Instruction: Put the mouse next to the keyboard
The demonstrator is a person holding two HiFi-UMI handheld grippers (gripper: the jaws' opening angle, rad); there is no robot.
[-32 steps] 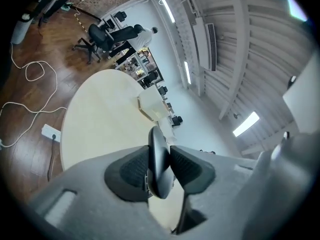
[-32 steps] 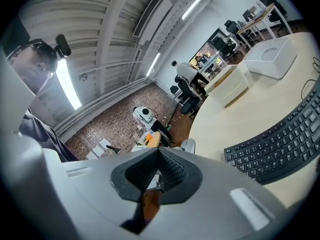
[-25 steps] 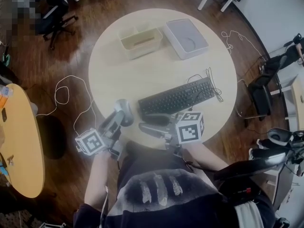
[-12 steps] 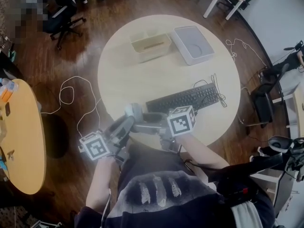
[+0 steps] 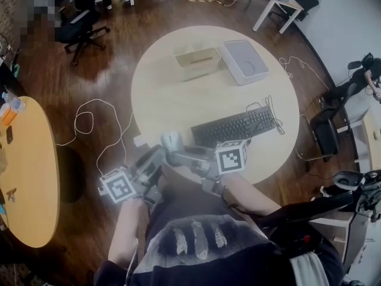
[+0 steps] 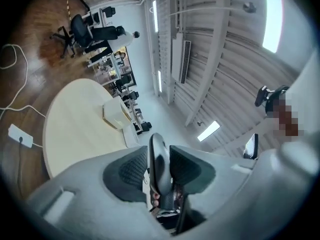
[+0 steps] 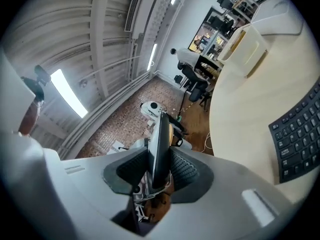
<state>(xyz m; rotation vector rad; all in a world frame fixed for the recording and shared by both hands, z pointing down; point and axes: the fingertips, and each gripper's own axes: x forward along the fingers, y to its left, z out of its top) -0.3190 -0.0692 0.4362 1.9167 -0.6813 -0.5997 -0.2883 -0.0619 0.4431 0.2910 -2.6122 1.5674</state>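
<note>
My left forearm runs up from 7 o'clock and my left gripper (image 5: 159, 157) points toward 1 o'clock. My right arm is bent across my body, so my right gripper (image 5: 181, 156) points toward 9 o'clock. The two sets of tips meet over the near rim of the round table (image 5: 178, 94), at about its 7 o'clock.

I count one mouse (image 5: 171, 140), one keyboard (image 5: 235, 126), one cream bin (image 5: 197, 62) and one grey box (image 5: 245, 61). The bin sits at the table's 12 o'clock, and the grey box is just beside it at 1 o'clock.

The mouse is caught between both of my grippers. In the left gripper view it stands edge-on between my ribbed pads (image 6: 131, 170), which pinch it from either side. In the right gripper view it is a thin dark slab in the gap. My jaws there are closing, and both pads (image 7: 184, 170) already lie against it.

From the mouse, the keyboard lies at 3 o'clock. Its near end is close to the mouse but apart from it. The keyboard's cable (image 5: 269, 115) is looped at its far end, toward the table's 4 o'clock. I cannot tell whether the mouse rests on the tabletop or hangs just above it.
</note>
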